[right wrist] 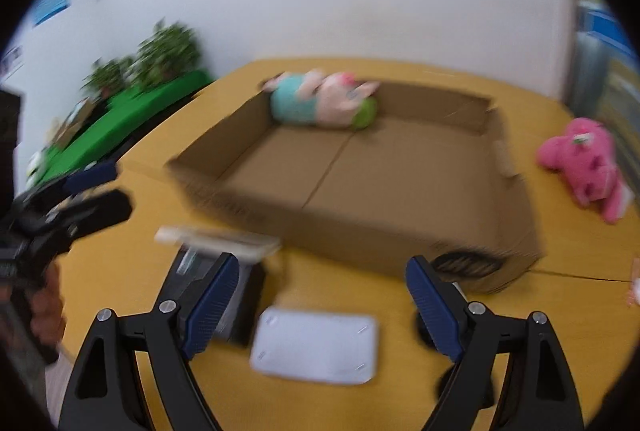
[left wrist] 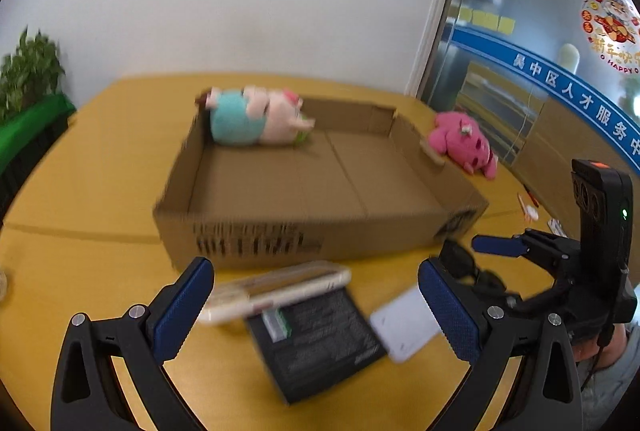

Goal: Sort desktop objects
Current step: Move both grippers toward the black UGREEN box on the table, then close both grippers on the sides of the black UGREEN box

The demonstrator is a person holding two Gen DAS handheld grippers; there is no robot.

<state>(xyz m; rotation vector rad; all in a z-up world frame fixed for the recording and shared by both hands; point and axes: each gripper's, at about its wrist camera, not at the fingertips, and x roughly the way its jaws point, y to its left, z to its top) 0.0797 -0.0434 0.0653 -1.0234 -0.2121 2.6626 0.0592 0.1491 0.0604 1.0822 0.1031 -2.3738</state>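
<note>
Yellow table (left wrist: 100, 159), box (left wrist: 316, 175) at 12 o'clock: approach step.
Both grippers' fingers wide, empty; right gripper (right wrist: 320, 307) next closes on, probably, the white pad (right wrist: 316, 345).

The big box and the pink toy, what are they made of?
The box looks like plain brown cardboard: matte, with a folded flap seam across its floor and dark print on its front. The pink toy beside it, outside on the yellow table, looks like soft fuzzy plush fabric, probably stuffed; the blur hides finer detail.
</note>
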